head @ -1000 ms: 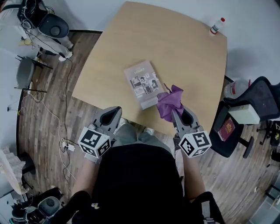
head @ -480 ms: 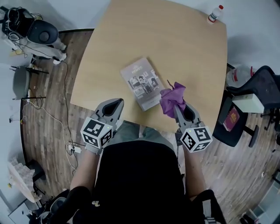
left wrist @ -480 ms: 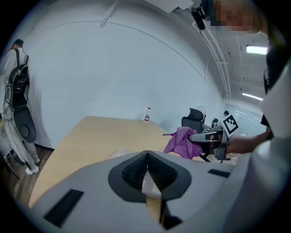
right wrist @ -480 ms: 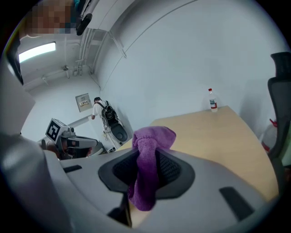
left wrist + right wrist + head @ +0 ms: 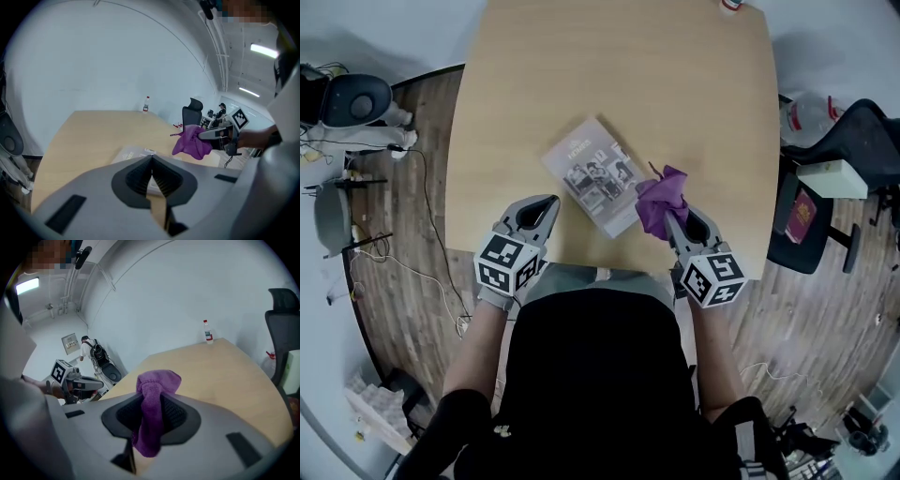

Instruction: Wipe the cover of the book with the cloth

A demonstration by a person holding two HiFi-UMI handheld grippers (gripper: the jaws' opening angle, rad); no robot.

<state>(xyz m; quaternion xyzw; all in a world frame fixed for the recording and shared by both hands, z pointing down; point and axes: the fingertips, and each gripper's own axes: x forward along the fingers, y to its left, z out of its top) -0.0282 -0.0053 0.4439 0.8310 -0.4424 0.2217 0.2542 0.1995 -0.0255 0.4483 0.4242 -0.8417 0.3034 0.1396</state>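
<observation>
A grey book [image 5: 595, 175] with a picture cover lies flat near the front edge of the wooden table [image 5: 534, 84]. My right gripper [image 5: 667, 218] is shut on a purple cloth [image 5: 661, 199], which bunches up beyond its tips just right of the book's near corner. In the right gripper view the cloth [image 5: 152, 397] hangs pinched between the jaws. My left gripper [image 5: 550, 202] is shut and empty, at the table's front edge, left of the book. The left gripper view shows its closed jaws [image 5: 151, 157] in front of the book [image 5: 133, 153], with the cloth [image 5: 190, 142] off to the right.
A small bottle [image 5: 733, 4] stands at the table's far edge. At the right an office chair [image 5: 853, 141] carries a white box [image 5: 832, 178] and a red booklet [image 5: 800, 216]; a big plastic bottle [image 5: 802, 117] stands beside it. Cables [image 5: 412, 234] run over the floor at left.
Both grippers have come down and forward to the table's front edge. The cloth stays pinched in the right gripper and now hangs beside the book's near corner. The book has not moved.
</observation>
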